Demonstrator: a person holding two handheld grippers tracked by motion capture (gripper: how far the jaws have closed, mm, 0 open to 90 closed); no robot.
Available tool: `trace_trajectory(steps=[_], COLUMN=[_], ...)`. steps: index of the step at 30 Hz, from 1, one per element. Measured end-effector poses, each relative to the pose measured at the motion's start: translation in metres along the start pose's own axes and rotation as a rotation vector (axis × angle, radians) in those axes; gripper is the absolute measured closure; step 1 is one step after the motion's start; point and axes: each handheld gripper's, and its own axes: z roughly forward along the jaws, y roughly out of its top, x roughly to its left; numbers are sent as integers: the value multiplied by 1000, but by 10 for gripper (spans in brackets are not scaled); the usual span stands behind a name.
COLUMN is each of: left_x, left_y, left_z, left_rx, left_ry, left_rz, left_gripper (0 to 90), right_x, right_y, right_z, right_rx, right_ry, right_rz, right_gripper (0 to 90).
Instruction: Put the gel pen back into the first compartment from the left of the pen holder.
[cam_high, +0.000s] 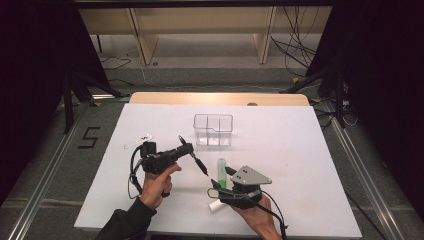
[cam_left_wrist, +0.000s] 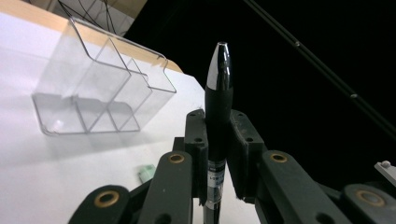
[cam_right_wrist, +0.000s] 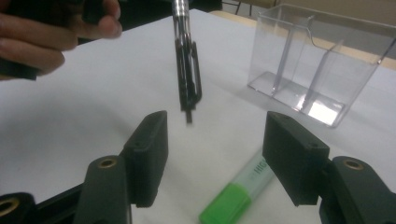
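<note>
Two left fingers (cam_left_wrist: 196, 140) pinching black pen (cam_left_wrist: 218, 98) upright.

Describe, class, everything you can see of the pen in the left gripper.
The pen is slim, with a black barrel, a shiny chrome cone tip and a printed label lower down. The left gripper clamps it at mid-barrel between both jaws. It hangs slanted above the white table, touching nothing else, near the clear box.
</note>
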Motion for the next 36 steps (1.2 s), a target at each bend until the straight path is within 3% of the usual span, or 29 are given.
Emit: trace_trajectory(steps=[10,19,25,36], left_x=[-3,-8,-7,-8], left_y=[23,49,68,87], left_z=[4,10,12,22], left_rx=[-15,-32,-51,-68], left_ry=[65,108,134,163], left_rz=[112,187,208,243], left_gripper=[791,791,790,790], right_x=[-10,-18,-20,-22], right_y=[-11,-20,-24,-28], right_z=[-7,-14,-15,-17], right_rx=[26,51,67,71], right_ry=[-24,-35,-34,-33], right_rz=[33,63,78,88], right_gripper=[374,351,335,331])
